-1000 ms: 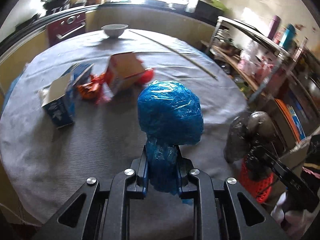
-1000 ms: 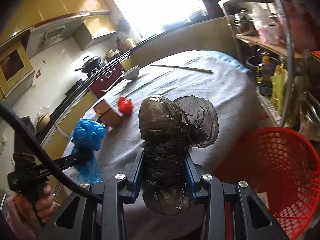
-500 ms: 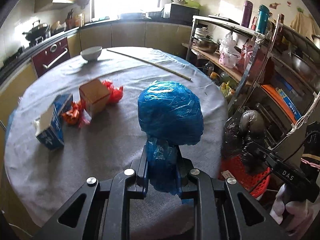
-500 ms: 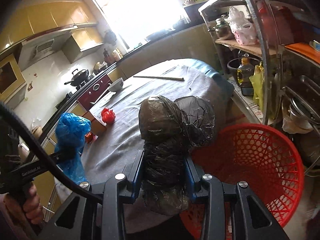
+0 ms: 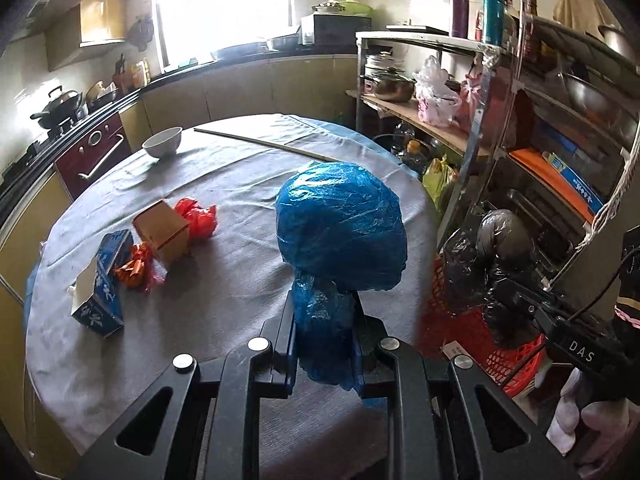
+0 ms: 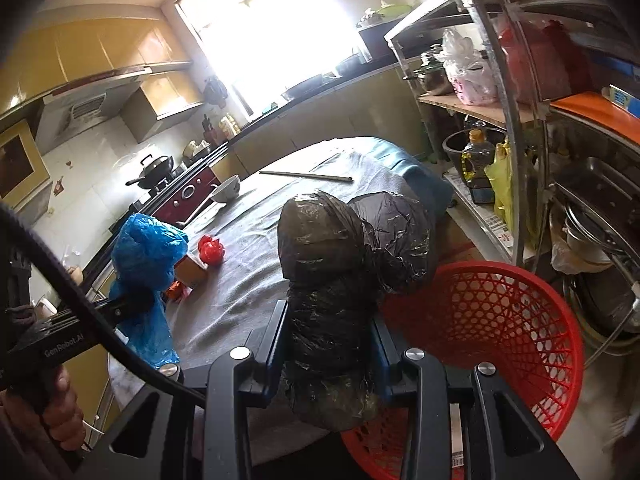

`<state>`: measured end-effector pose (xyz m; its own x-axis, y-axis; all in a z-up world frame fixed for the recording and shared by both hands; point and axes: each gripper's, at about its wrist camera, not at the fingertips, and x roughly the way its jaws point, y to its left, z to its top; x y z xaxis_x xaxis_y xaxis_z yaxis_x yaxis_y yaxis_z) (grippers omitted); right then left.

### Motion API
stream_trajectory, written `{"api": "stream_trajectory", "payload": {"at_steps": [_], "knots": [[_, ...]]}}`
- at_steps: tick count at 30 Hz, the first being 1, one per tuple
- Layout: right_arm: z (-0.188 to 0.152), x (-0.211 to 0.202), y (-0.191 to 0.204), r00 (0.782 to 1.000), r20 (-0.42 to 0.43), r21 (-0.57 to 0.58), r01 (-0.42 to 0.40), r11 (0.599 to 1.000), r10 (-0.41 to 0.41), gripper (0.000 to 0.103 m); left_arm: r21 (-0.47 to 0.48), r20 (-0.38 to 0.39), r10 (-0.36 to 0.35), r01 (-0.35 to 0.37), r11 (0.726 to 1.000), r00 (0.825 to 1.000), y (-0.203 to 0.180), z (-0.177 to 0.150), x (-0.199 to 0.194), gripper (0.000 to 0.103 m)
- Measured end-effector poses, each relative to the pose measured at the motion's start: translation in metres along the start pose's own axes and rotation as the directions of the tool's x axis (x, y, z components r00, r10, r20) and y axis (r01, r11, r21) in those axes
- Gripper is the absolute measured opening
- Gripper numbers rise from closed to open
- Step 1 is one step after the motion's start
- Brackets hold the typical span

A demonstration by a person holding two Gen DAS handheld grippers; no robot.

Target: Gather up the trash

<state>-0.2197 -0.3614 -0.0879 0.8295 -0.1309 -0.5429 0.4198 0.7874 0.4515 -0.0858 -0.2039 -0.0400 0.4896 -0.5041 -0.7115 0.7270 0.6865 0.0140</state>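
— Blue plastic is filling the middle of my left wrist view: my left gripper (image 5: 325,344) is clamping the neck of a blue bag (image 5: 340,228), jaws nearly together, the bag's bulging top standing above the fingers.

— What is lying beyond it?

— Past the fingertips the round table (image 5: 240,184) under its grey cloth is carrying more trash: to the left of my gripper a blue carton (image 5: 102,292), an orange wrapper (image 5: 136,266), a brown box (image 5: 162,232) and a red bag (image 5: 198,218) close together. Far ahead a white bowl (image 5: 162,142) and a long stick (image 5: 264,144) are sitting near the far edge. Off to my right, my other gripper is holding a black bag (image 5: 492,264) over the red basket (image 5: 516,364).

— And from the right wrist?

— There my right gripper (image 6: 330,344) is squeezing a black bag (image 6: 340,280), jaws parted just enough for the bundled plastic between them; its two knotted lobes are rising above the fingers. The red basket (image 6: 500,320) is sitting just right of and below the fingers, off the table's edge, and the bag's bottom is hanging over its near rim. To my left, my hand (image 6: 60,412) is gripping the other handle, with the blue bag (image 6: 146,264) held above the table (image 6: 248,280). Beyond it the red bag (image 6: 211,250) and the brown box (image 6: 192,270) are lying on the cloth, the bowl (image 6: 226,188) further ahead.
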Motion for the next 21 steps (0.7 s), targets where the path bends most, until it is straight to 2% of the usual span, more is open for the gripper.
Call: {"api": "stream_trajectory", "payload": {"at_steps": [21], "knots": [[-0.011, -0.034, -0.063, 0.997, 0.023, 0.124, 0.07, 0.99, -0.073, 0.039, 0.178, -0.044, -0.039, 0.046, 0.983, 0.998, -0.079, 0.007, 0.021, 0.022]]}}
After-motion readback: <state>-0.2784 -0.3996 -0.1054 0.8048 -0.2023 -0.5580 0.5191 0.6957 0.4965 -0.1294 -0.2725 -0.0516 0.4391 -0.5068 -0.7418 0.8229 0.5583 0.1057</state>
